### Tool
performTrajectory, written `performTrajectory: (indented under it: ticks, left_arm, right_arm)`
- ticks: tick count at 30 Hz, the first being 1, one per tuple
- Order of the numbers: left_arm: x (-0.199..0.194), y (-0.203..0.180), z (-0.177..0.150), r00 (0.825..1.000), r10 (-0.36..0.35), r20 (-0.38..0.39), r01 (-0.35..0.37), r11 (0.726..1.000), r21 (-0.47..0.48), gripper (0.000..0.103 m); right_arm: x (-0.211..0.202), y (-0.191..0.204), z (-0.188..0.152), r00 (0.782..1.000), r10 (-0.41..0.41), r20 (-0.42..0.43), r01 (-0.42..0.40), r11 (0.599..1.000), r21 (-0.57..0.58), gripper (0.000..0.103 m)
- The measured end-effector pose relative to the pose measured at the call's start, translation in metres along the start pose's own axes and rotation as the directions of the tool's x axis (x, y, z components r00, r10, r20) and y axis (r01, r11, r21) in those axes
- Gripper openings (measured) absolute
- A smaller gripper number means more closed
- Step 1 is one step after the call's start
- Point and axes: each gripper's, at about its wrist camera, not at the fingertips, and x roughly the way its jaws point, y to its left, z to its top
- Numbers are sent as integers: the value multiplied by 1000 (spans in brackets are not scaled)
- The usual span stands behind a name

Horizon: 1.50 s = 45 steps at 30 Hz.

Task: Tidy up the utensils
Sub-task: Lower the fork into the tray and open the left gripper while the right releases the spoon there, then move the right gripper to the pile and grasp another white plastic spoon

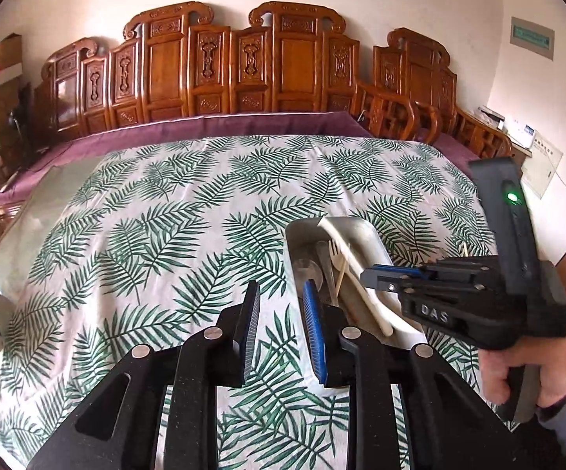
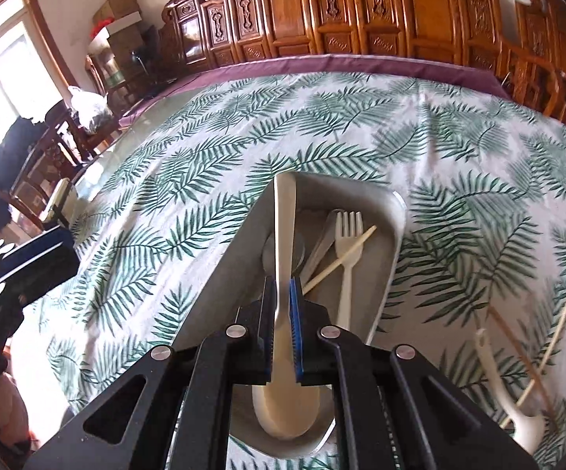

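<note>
Right gripper (image 2: 283, 305): pads pressed onto the handle of a cream spoon (image 2: 285, 235), pinching it at mid-length. The spoon's bowl lies below the fingers, and its handle reaches forward over the tray's far rim.

Left gripper (image 1: 281, 313): fingers spread apart with nothing between them, hovering over the cloth just left of the tray.

Metal tray (image 2: 398, 211): rectangular, resting on the leaf-print tablecloth (image 2: 204, 180). Contents: a cream plastic fork (image 2: 348, 243) with its tines pointing away, one wooden chopstick (image 2: 339, 260) lying across the fork's neck, and a grey metal utensil (image 2: 324, 243) beside them, partly hidden.

Outside the tray, on the cloth to its right: a second cream spoon (image 2: 518, 423), blurred, with two loose chopsticks (image 2: 549, 356) crossing near it.

Left wrist view: the tray (image 1: 365, 231) sits just ahead and right of the blue-padded finger (image 1: 314, 325), and the right gripper (image 1: 377, 274) reaches into it from the right, held by a hand (image 1: 518, 372).

Background: carved wooden chairs (image 1: 220, 62) along the table's far edge.
</note>
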Motion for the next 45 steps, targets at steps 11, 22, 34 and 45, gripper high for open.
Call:
performTrajectory:
  ticks: [11, 22, 34, 45]
  left_arm:
    - [-18, -15, -1, 1000, -14, 27, 13, 999, 32, 29]
    - [-19, -54, -12, 997, -70, 23, 68, 993, 96, 71]
    - [-3, -102, -28, 993, -112, -30, 115, 980, 162, 83]
    - [10, -124, -34, 990, -124, -63, 133, 975, 177, 83]
  right_arm:
    - [-38, -23, -11, 997, -61, 47, 64, 997, -45, 9]
    - [-114, -107, -51, 973, -218, 81, 222, 974, -45, 9]
    - [-99, -165, -82, 969, -243, -38, 241, 970, -44, 30]
    - [-40, -163, -92, 950, -233, -209, 206, 968, -146, 30]
